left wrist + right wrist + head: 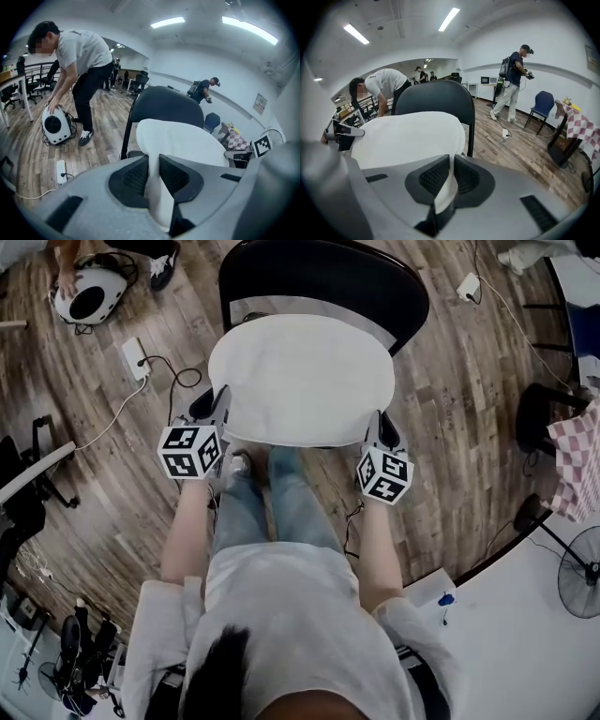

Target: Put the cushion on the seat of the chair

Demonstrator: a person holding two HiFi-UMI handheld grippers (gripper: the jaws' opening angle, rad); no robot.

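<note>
1. The white cushion is spread over the chair, covering its seat; whether it rests there yet is unclear.
2. The left gripper has its jaws clamped on the near-left edge, and the right gripper pinches the near-right edge.
3. It looks light and soft, creasing between the jaws, so two edge holds suit it.

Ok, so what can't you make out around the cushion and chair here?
Seat of the chair: head view, almost wholly under the cushion, so contact is unclear.
Its legs: head view, hidden beneath seat and cushion.
Wall sign print: left gripper view, too small.
</note>
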